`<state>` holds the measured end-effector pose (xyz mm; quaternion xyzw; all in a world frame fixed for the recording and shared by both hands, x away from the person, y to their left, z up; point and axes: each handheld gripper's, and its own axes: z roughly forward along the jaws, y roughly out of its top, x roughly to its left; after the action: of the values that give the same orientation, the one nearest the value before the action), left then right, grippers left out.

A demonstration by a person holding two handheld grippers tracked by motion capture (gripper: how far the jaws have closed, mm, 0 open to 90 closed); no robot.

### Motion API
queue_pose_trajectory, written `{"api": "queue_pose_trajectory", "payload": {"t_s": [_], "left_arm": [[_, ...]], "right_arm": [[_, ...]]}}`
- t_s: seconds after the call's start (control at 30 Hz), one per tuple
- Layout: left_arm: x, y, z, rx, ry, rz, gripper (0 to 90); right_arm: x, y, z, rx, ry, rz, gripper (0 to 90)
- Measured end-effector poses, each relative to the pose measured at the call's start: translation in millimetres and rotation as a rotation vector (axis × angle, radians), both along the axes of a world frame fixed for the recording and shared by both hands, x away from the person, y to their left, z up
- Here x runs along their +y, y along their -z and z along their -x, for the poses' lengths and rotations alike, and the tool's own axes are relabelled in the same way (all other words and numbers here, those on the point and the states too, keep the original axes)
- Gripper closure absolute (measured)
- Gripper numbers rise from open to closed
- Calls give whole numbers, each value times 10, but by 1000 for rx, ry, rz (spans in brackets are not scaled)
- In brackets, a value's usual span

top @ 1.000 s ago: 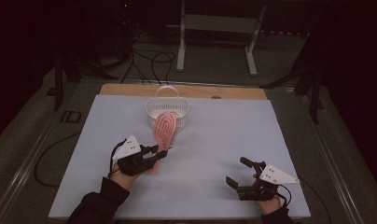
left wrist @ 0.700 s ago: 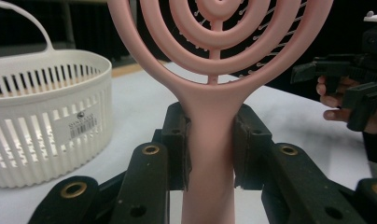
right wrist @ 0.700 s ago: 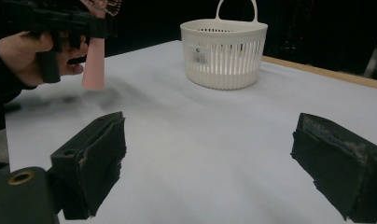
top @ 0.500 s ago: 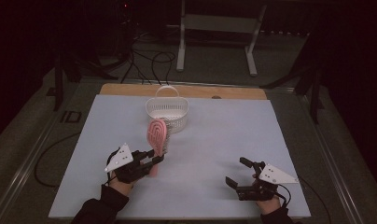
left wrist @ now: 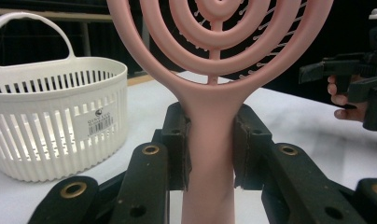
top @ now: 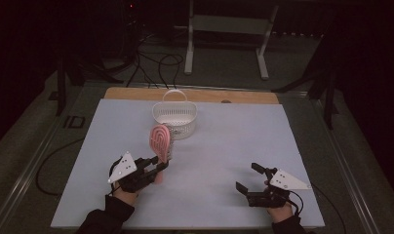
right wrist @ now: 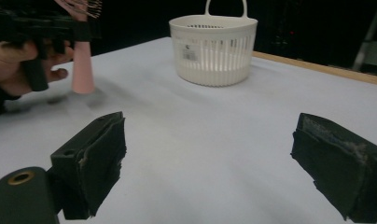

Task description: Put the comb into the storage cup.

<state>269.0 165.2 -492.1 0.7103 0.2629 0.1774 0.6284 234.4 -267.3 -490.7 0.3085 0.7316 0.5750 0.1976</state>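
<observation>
The left gripper [left wrist: 210, 149] pinches the pink brush [left wrist: 210, 140] by its handle; its own view shows this grip, with the basket [top: 174, 118] just beyond. The brush has come nearer the person. The right gripper [top: 256, 181] stays spread, holding nothing.
</observation>
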Motion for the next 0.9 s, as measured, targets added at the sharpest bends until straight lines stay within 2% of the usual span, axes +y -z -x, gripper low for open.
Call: {"api": "queue_pose_trajectory", "payload": {"t_s": [0.1, 0.2, 0.43, 0.5, 0.7, 0.9], "left_arm": [[24, 1, 2, 5, -6, 3, 708], [43, 2, 10, 7, -12, 9, 707], [41, 5, 23, 8, -13, 8, 707], [40, 5, 26, 8, -18, 8, 707], [43, 0, 31, 11, -13, 10, 707], [56, -3, 27, 15, -15, 16, 707]], "right_arm": [[6, -19, -8, 7, 6, -2, 100], [24, -52, 2, 1, 21, 24, 100], [59, -146, 23, 20, 51, 27, 100], [61, -192, 25, 33, 44, 18, 99], [125, -371, 11, 64, 41, 71, 99], [239, -519, 1, 56, -4, 84, 98]]}}
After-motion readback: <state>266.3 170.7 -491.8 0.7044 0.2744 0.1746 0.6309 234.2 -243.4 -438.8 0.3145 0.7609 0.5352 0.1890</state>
